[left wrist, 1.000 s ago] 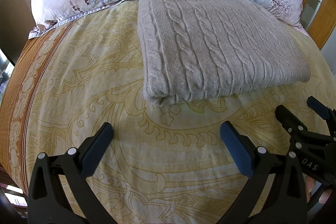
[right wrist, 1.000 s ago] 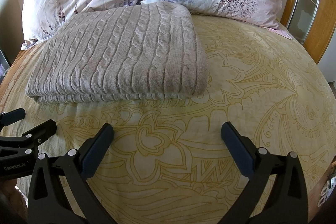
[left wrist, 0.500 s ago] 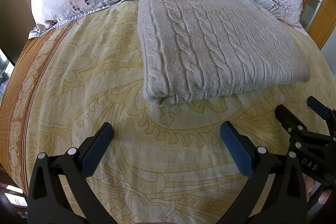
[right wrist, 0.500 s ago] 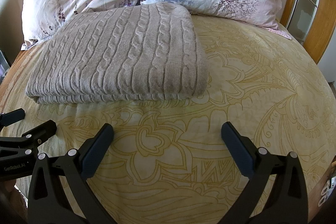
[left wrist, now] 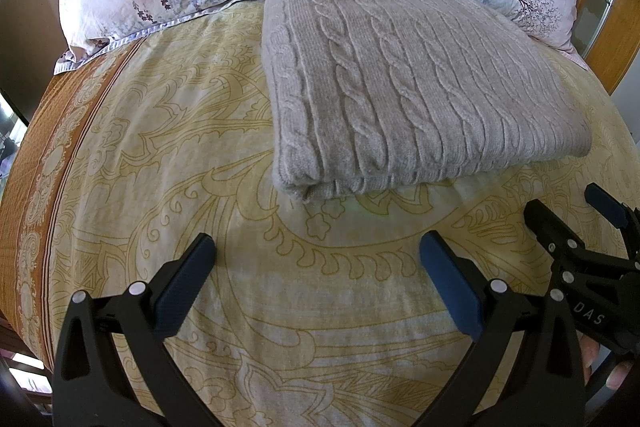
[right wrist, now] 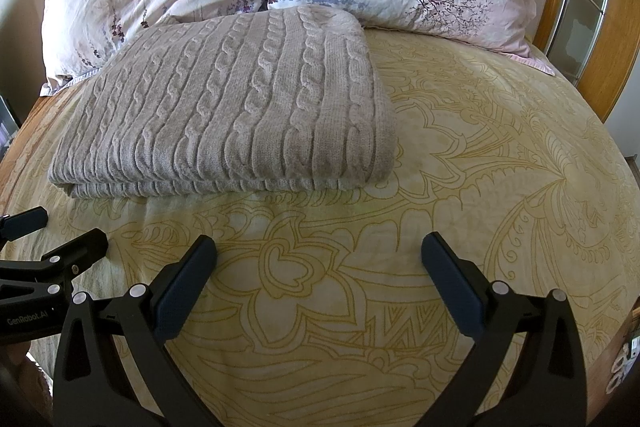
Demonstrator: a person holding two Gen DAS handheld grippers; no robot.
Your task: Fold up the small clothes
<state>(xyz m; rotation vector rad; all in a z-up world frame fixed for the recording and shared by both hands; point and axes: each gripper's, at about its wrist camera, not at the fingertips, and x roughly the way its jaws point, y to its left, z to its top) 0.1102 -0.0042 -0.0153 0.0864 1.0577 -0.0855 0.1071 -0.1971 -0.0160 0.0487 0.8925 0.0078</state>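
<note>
On the far side of the bedspread (left wrist: 168, 155) our folded sweater (left wrist: 404, 87) lies finished, so left gripper (left wrist: 316, 263) and right gripper (right wrist: 318, 263) hover near, spread and empty

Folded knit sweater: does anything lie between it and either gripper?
Nothing visible. Only bare yellow bedspread lies between the left gripper and the sweater, and likewise ahead of the right gripper. Both sets of jaws stand open, short of its near edge.
</note>
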